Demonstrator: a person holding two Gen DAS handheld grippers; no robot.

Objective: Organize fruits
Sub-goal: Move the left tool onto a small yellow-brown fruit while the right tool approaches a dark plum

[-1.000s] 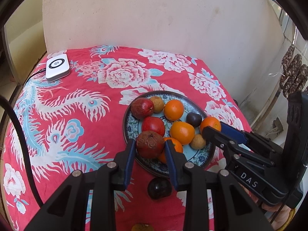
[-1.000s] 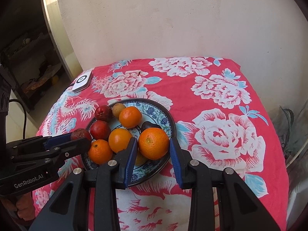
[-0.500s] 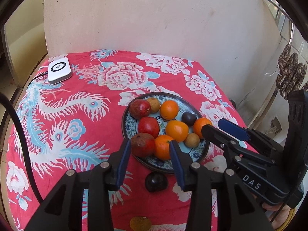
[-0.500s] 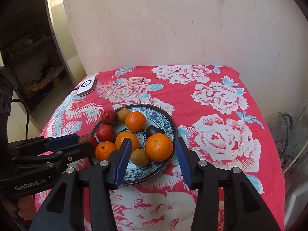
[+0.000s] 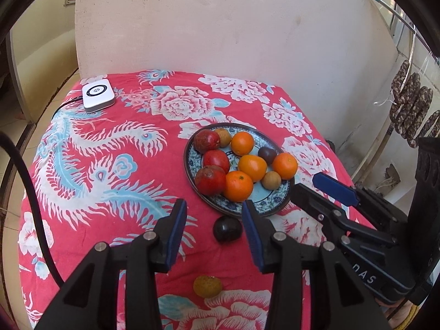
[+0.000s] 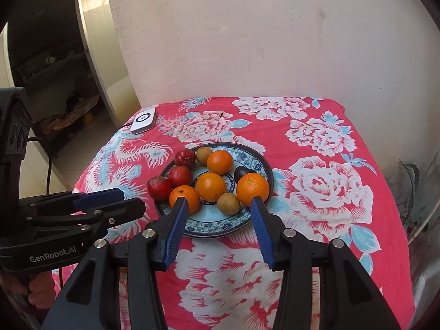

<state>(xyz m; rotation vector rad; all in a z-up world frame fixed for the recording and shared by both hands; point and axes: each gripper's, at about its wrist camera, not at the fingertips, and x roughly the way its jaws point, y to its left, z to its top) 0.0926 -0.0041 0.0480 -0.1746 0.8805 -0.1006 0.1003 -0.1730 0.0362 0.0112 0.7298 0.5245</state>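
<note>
Nine fruits sit together on the patterned plate in the middle of the worktop, which wears a red flowered cloth: four oranges, three red fruits, two small tan ones and a dark plum-like fruit among them. The wrinkled red fruit lies at the plate's near-left rim, touching an orange. Off the plate, a dark round fruit rests on the cloth just beside the rim, and a small yellowish fruit lies nearer the camera. The left gripper has just been opening; its jaws stand spread and empty, the dark fruit showing between them. The right gripper has likewise just been opening and holds nothing, poised at the plate's near edge. A white device sits at the far corner.
</note>
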